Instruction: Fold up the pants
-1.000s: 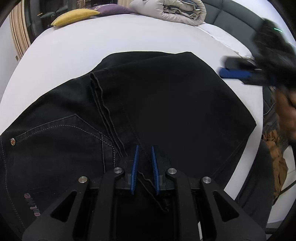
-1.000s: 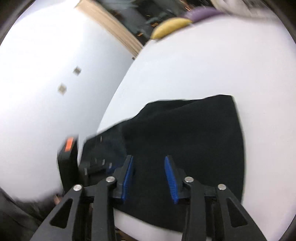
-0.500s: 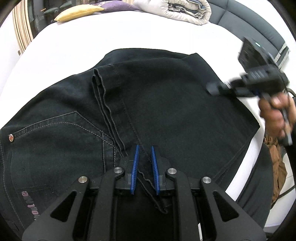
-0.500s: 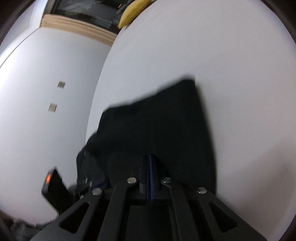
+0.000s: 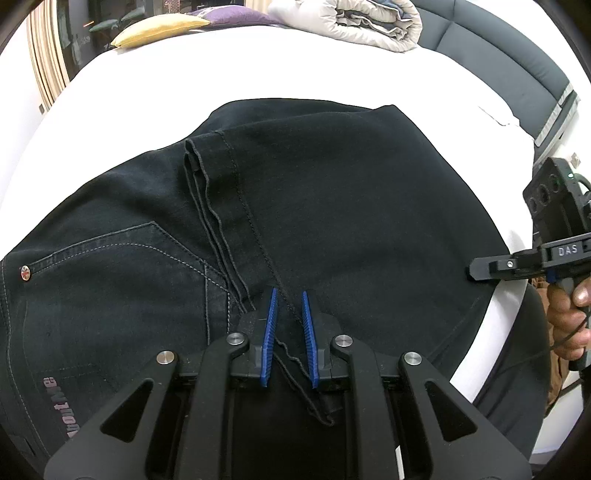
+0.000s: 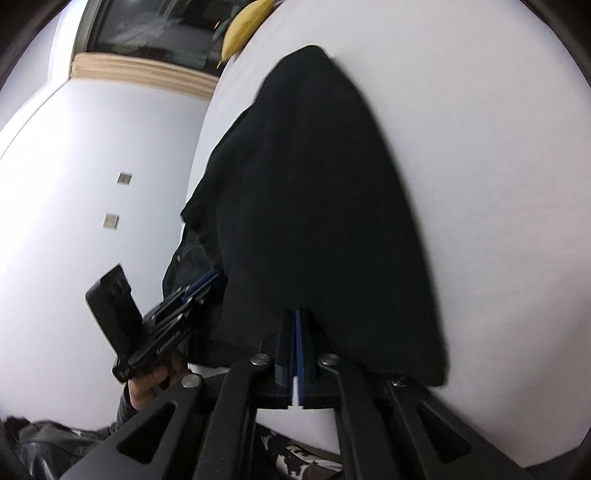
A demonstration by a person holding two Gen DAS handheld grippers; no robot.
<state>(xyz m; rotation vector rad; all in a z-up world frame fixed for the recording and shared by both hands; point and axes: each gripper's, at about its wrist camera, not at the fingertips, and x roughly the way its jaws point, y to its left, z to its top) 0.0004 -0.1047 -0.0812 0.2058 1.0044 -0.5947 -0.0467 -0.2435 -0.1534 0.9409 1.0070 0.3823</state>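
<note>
The right gripper [image 6: 297, 328] has dropped to the near edge of the pants [image 6: 314, 206] on the bed [image 6: 480, 147], pressed together on nothing; the left gripper [image 5: 288, 310] pinches their hem.

A bedroom: white bed [image 5: 332, 66], rolled duvet [image 5: 354, 22], yellow pillow [image 5: 159, 31].

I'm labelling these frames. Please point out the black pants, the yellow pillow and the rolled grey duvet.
black pants [image 5: 351, 206]: left wrist view, on the flat folded leg panel.
yellow pillow [image 5: 159, 30]: left wrist view, on its middle.
rolled grey duvet [image 5: 354, 22]: left wrist view, on the roll's outer layer.
</note>
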